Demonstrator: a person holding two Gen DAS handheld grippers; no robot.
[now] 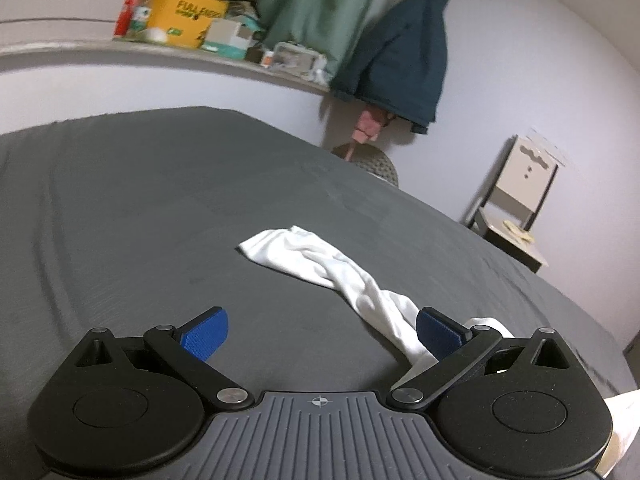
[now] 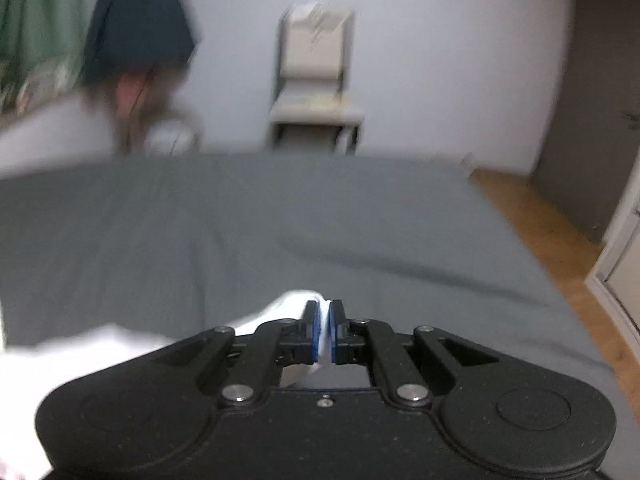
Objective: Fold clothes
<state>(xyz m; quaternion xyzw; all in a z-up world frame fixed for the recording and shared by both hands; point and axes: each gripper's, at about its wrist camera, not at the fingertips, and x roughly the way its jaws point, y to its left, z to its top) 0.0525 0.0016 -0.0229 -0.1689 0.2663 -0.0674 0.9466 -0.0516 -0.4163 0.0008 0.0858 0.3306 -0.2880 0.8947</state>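
Spread over the grey bed (image 1: 140, 208), the white garment (image 1: 320, 268) trails beside the left gripper (image 1: 320, 334), its jaws released and free to smooth, while the right gripper (image 2: 325, 330) pinches an edge, presumably to fold it.

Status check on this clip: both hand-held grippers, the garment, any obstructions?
Left hand-held gripper open, empty. Right hand-held gripper shut on white garment, which trails twisted across the grey bed sheet. Nothing else on the sheet.
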